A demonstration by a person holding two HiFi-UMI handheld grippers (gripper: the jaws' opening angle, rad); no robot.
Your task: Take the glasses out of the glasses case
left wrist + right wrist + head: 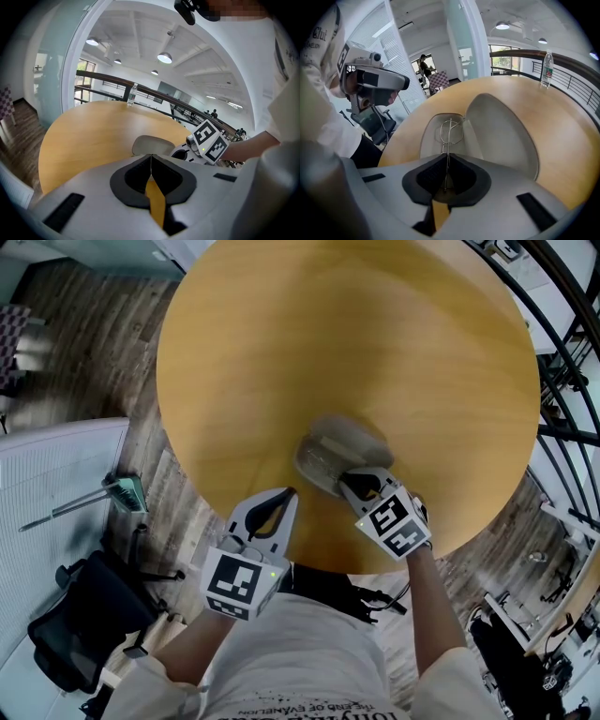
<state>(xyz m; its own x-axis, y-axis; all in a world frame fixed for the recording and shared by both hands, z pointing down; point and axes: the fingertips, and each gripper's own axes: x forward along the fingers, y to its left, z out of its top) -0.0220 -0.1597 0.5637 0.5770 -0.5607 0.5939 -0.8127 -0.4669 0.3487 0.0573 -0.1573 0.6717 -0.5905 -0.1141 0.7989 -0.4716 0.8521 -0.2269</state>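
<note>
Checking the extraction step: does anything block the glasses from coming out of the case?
Nothing visible does. The case lies with its lid open, the right gripper is shut on the glasses by their wire frame, and the left gripper is shut and empty, apart from the case.

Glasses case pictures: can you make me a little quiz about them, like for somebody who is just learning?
1. True or false: the glasses case lies open on the round table.
2. Pick one. What is the right gripper shut on? A: the thin wire glasses. B: a water bottle. C: nothing at all.
3. Fill the gap: the left gripper has its jaws ____, with nothing between them.

Key: 1 true; 2 A; 3 together.
</note>
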